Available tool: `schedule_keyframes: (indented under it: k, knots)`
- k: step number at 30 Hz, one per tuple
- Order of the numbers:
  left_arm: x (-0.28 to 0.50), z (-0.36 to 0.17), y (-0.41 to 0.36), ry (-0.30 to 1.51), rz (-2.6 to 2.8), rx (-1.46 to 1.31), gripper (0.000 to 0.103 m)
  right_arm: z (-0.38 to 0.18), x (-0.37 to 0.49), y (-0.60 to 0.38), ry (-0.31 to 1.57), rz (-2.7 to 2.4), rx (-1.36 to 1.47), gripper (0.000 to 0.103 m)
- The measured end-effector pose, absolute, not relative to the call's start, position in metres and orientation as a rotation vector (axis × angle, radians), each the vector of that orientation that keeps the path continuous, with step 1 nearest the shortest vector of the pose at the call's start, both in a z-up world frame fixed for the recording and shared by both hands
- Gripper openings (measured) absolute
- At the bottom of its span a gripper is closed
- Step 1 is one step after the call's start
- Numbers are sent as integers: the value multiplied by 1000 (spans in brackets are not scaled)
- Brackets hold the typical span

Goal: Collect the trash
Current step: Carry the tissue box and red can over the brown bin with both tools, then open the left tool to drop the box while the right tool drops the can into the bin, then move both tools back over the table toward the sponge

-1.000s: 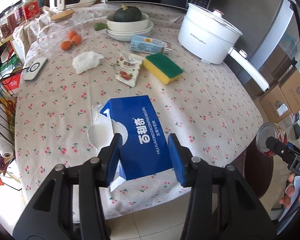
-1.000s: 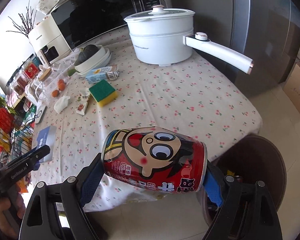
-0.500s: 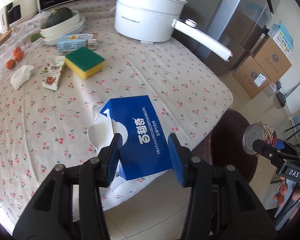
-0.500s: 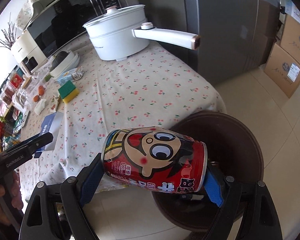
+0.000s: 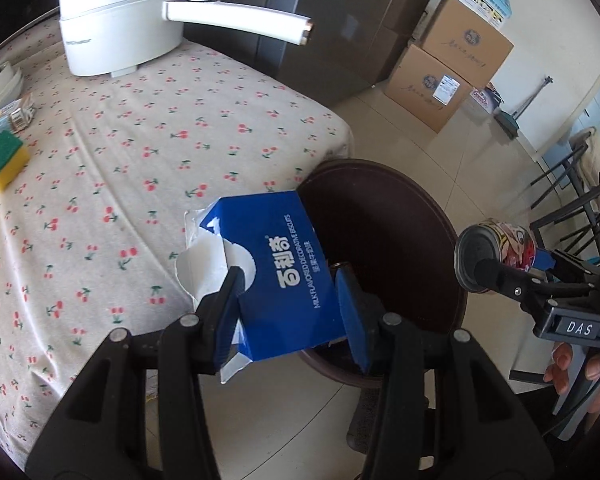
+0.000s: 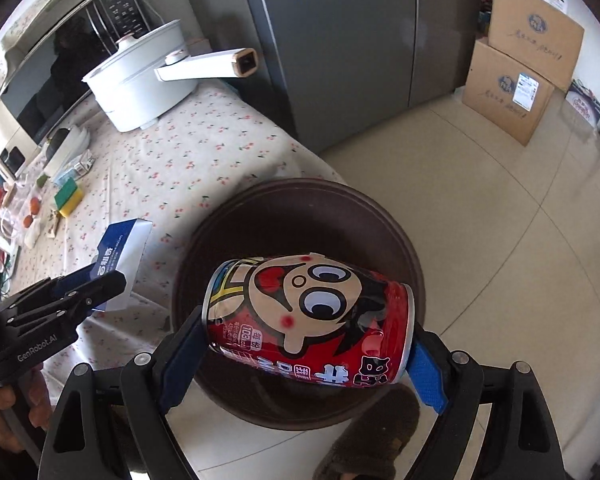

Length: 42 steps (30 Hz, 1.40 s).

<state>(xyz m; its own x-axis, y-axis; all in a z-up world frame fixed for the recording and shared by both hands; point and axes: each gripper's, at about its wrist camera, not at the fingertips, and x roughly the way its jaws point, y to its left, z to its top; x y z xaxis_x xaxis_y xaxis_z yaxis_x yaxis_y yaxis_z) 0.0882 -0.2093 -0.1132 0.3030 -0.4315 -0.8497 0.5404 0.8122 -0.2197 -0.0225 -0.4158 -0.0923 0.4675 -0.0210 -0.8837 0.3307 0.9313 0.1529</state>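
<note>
My left gripper [image 5: 290,304] is shut on a torn blue biscuit box [image 5: 284,264] and holds it over the near rim of a dark brown round bin [image 5: 404,216] beside the table. My right gripper [image 6: 300,352] is shut on a red cartoon drink can [image 6: 308,316], held sideways above the same bin [image 6: 300,208]. The can also shows in the left wrist view [image 5: 496,252], to the right of the bin. The box also shows in the right wrist view [image 6: 120,256].
The table with a cherry-print cloth [image 5: 120,140] carries a white pot with a long handle [image 5: 124,20], a green and yellow sponge [image 5: 2,158] and more items far left. A grey fridge [image 6: 340,40] and cardboard boxes [image 6: 520,80] stand behind the bin.
Both grippers have swung right, away from the table and over the brown bin, each still holding its item.
</note>
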Motion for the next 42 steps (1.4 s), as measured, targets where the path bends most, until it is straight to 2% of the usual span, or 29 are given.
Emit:
schedule_keyframes:
  k: [5, 6, 9, 10, 25, 27, 29, 42]
  knots:
    - [80, -121, -229, 1060, -699, 162, 50, -99, -34, -437, 1083, -254, 348, 90]
    - [79, -122, -231, 1050, -709, 170, 55, -100, -36, -439, 1084, -258, 348, 90]
    - [76, -121, -236, 1013, -692, 199, 91, -100, -37, -442, 1085, -263, 348, 90]
    - [74, -120, -236, 995, -685, 204, 97, -100, -37, -443, 1084, -263, 348, 90]
    - [85, -106, -198, 991, -595, 167, 100, -103, -24, -430, 1103, -221, 307, 91]
    - [87, -104, -188, 992, -579, 156, 100, -105, -19, -425, 1114, -199, 301, 93]
    - [89, -102, -179, 992, -563, 144, 100, -107, -14, -419, 1131, -183, 291, 103]
    - [101, -81, -107, 965, -437, 53, 100, -105, 12, -381, 1174, -122, 283, 103]
